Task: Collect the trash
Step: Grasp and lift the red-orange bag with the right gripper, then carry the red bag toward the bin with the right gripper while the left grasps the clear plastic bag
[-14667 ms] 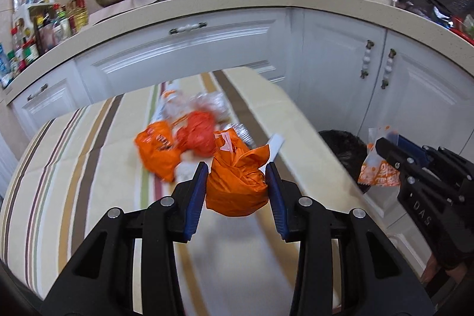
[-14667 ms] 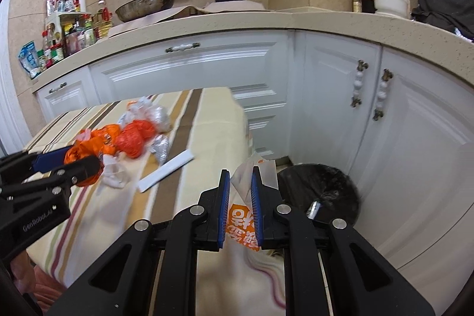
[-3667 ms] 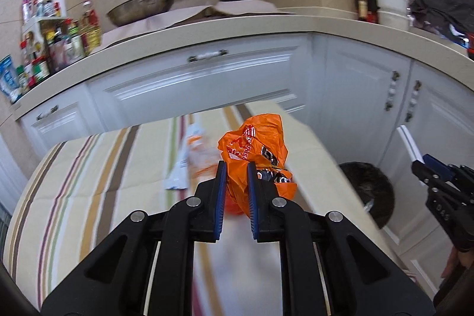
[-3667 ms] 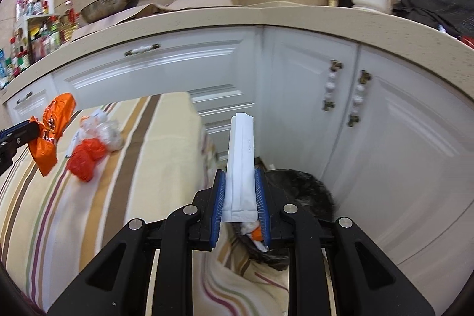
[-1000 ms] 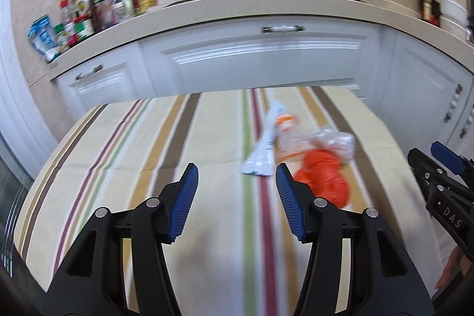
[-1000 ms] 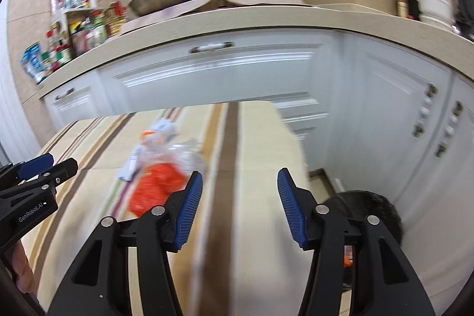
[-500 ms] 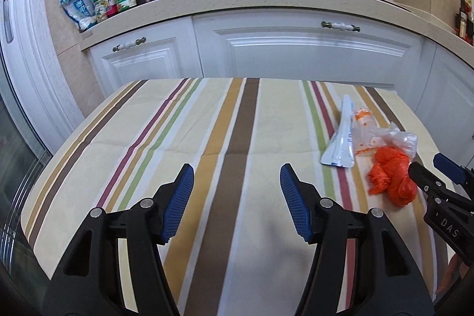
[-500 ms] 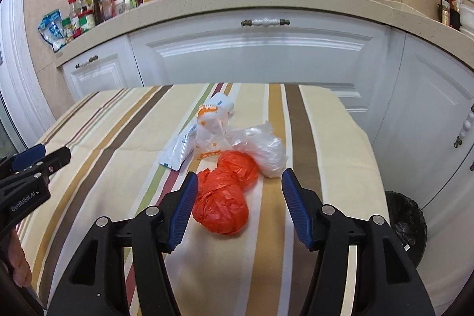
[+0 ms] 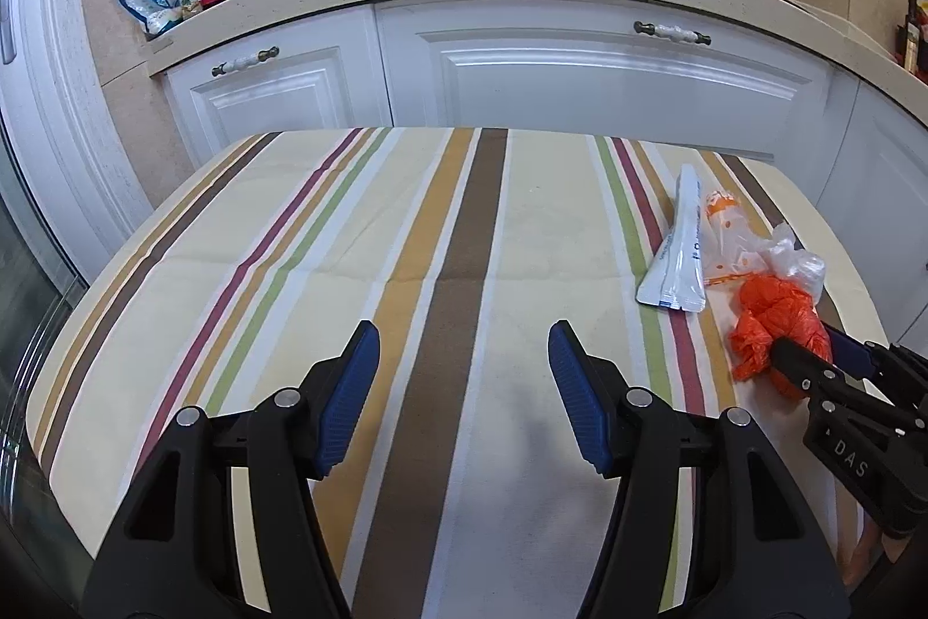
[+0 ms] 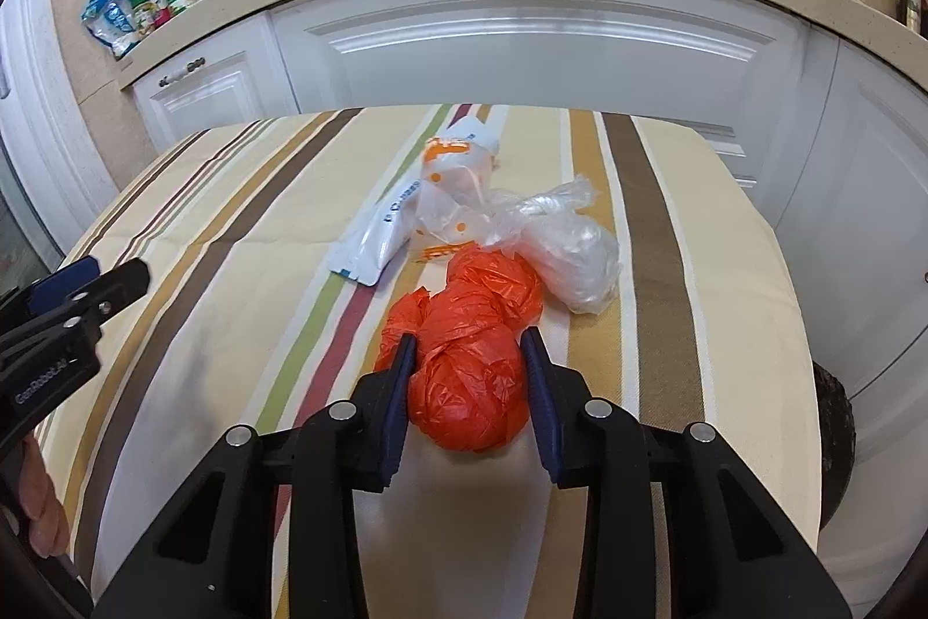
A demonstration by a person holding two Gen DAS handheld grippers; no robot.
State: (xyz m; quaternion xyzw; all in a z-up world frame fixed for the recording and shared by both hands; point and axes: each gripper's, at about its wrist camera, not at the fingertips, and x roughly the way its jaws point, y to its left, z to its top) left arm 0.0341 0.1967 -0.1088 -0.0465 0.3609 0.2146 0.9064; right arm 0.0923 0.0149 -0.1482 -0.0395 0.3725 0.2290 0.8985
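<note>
Left gripper (image 9: 464,387): matte black plastic frame of two angular fingers with triangular cut-outs, ribbed blue pads (image 9: 351,390) on the inner faces, and silver round screws at the pivots; seen from the right wrist, its side bears pale lettering reading "GenRobot.AI". Right gripper (image 10: 468,375): same black frame, blue pads and silver screws, with the letters "DAS" on its side.

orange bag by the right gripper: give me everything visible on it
The orange bag is thin, crinkly plastic, balled and knotted into a lumpy wad with a loose tail at its left. It lies on the striped tablecloth, its far end against a clear plastic bag. The right gripper straddles it; its jaws have just been closing and the pads meet its sides.
</note>
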